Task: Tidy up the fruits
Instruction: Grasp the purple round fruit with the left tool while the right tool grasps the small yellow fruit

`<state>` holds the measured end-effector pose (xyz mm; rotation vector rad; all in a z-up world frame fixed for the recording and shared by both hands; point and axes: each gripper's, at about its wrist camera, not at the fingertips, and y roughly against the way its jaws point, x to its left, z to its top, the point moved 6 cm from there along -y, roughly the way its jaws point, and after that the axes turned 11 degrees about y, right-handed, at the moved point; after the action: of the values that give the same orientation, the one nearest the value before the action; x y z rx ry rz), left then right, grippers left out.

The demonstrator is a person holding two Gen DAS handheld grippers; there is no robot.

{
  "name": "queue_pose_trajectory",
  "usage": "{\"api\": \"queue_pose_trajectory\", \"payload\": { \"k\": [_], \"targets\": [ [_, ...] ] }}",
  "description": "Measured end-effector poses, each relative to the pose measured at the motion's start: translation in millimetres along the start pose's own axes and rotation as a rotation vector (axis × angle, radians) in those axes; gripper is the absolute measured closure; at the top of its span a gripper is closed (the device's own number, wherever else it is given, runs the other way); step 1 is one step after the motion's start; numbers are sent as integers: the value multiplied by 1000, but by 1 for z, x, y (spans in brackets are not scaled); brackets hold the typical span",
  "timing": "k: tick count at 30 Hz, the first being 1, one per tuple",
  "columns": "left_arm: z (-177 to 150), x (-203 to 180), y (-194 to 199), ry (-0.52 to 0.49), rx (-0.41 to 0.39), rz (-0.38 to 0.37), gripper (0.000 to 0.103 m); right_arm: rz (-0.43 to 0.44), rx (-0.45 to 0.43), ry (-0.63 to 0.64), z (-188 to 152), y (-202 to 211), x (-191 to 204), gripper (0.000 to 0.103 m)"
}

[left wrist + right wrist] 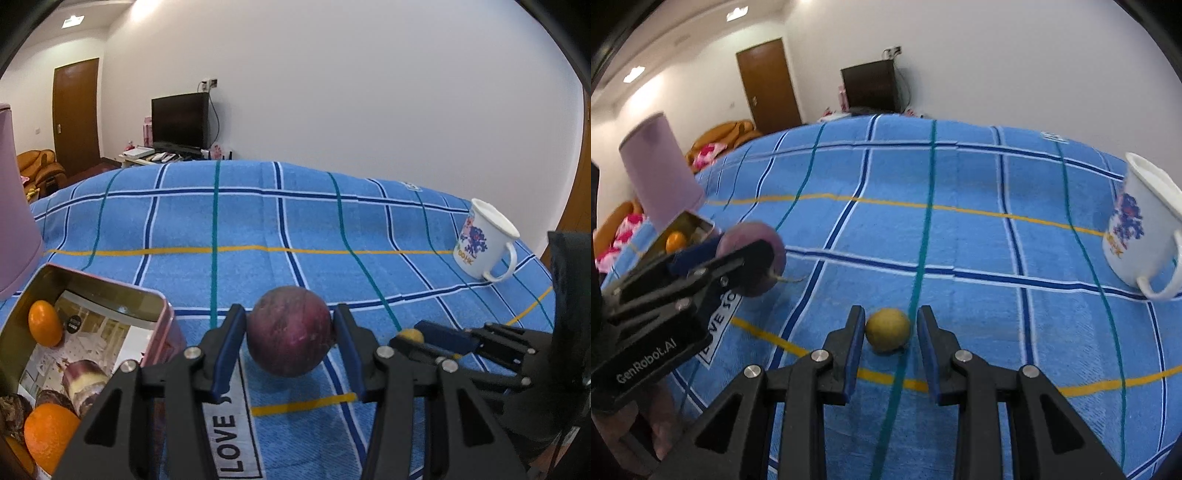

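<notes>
A dark purple round fruit sits between the blue pads of my left gripper, which is shut on it just above the blue checked cloth. In the right wrist view the same fruit shows a thin stem at its lower right, inside the left gripper. My right gripper is shut on a small yellow fruit low over the cloth. From the left wrist view this yellow fruit pokes out at the right gripper's tip.
An open pink tin at the left holds a small orange, a larger orange and printed packets. An upturned pink cup stands behind the tin. A white printed mug stands at the far right.
</notes>
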<state>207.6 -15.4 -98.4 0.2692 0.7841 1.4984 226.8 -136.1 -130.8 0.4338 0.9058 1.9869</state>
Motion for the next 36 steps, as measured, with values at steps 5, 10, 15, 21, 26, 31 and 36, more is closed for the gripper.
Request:
{"api": "queue_pose_trajectory", "payload": {
  "k": [5,10,15,21,26,31,36],
  "targets": [
    [1,1,1,0,1,-3,52,-3,14,1,-1,-3,0,72],
    [1,-1,4,-14,-13,-2,52,-9,-26,6,1,5,0,75],
    [0,-7,7,-46,-32,2,52,-8,-73,24,3,13,5,75],
    [1,-6,7,-39,-35,2,52,-6,-53,21,3,9,5,74],
    [1,-7,7,-39,-32,-2,52,17,-51,-29,1,8,-3,68],
    [1,-7,6,-37,-32,0,52,30,-28,18,2,3,8,67],
    [1,-8,5,-39,-30,-2,52,-4,13,88,2,-4,21,67]
  ]
}}
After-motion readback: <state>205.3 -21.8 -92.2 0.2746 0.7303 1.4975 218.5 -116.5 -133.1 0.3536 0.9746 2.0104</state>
